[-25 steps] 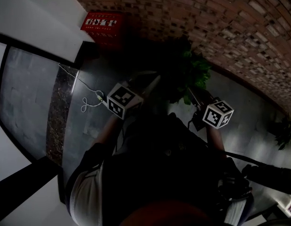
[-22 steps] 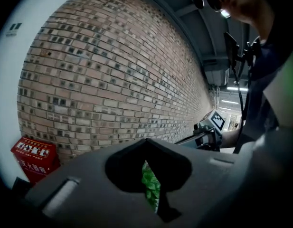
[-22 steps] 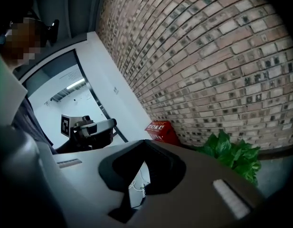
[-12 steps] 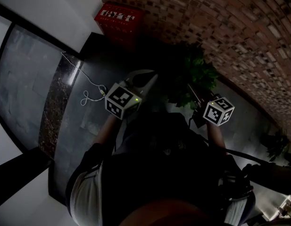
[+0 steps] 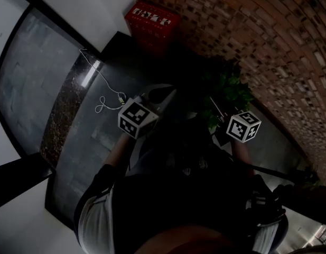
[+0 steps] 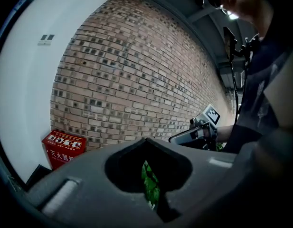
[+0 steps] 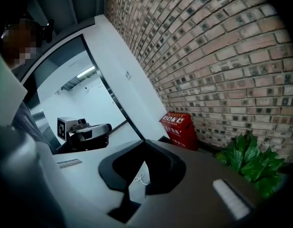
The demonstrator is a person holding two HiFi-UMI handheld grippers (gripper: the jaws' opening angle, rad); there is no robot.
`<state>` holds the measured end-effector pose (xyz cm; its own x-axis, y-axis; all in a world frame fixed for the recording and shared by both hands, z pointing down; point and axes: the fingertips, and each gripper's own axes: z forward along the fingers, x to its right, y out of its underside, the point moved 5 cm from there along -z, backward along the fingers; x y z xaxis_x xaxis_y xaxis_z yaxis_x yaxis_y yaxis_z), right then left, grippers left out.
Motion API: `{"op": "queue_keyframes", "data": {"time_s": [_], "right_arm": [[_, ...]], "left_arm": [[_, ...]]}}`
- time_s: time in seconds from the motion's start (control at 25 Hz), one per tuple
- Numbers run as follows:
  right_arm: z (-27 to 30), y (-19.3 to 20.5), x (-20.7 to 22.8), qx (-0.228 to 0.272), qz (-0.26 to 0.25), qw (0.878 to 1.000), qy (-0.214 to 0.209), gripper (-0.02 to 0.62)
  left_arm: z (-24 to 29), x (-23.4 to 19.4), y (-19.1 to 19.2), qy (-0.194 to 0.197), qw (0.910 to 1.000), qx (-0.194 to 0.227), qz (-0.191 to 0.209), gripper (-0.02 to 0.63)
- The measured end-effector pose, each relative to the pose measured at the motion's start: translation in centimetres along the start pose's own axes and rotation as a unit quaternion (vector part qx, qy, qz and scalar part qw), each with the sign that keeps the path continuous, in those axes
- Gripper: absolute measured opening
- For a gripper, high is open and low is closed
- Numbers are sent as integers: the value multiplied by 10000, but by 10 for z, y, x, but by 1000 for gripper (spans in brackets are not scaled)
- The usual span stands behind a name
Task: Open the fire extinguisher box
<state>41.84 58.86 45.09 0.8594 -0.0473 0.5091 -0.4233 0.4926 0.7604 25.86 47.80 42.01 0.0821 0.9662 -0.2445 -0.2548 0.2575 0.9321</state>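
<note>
Both tools are up in front of the person and neither one has anything in it. The left tool [image 6: 146, 140] has its jaws closed tip to tip, with only a bit of green plant [image 6: 150, 186] showing through the gap behind the tips. The right tool [image 7: 144, 140] is the same: jaws fully together and empty, with some floor [image 5: 99, 142] and a white cord [image 5: 107, 102] visible through its cutout.

The fire extinguisher box [image 5: 152, 23] is the red one with white print on its top. It sits on the floor right against the foot of the brick wall [image 5: 268, 41], in the corner where the brick meets a white wall [image 7: 122, 80]. It's well ahead of both tools and nothing is touching it. The plant stands along the same brick wall, between the box and the right tool. The cord lies loose on the floor near the left tool's marker cube [image 5: 136, 118].
</note>
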Motion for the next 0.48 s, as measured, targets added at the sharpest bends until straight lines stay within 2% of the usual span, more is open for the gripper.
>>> {"op": "queue_keyframes", "data": {"time_s": [0.28, 0.48], "right_arm": [[32, -10, 5, -323, -314, 9988, -195, 2], [62, -24, 23, -428, -181, 9978, -475, 2]], "left_arm": [[-2, -31, -6, -397, 9990, 114, -148, 0], [3, -47, -14, -644, 9977, 17, -233, 0]]}}
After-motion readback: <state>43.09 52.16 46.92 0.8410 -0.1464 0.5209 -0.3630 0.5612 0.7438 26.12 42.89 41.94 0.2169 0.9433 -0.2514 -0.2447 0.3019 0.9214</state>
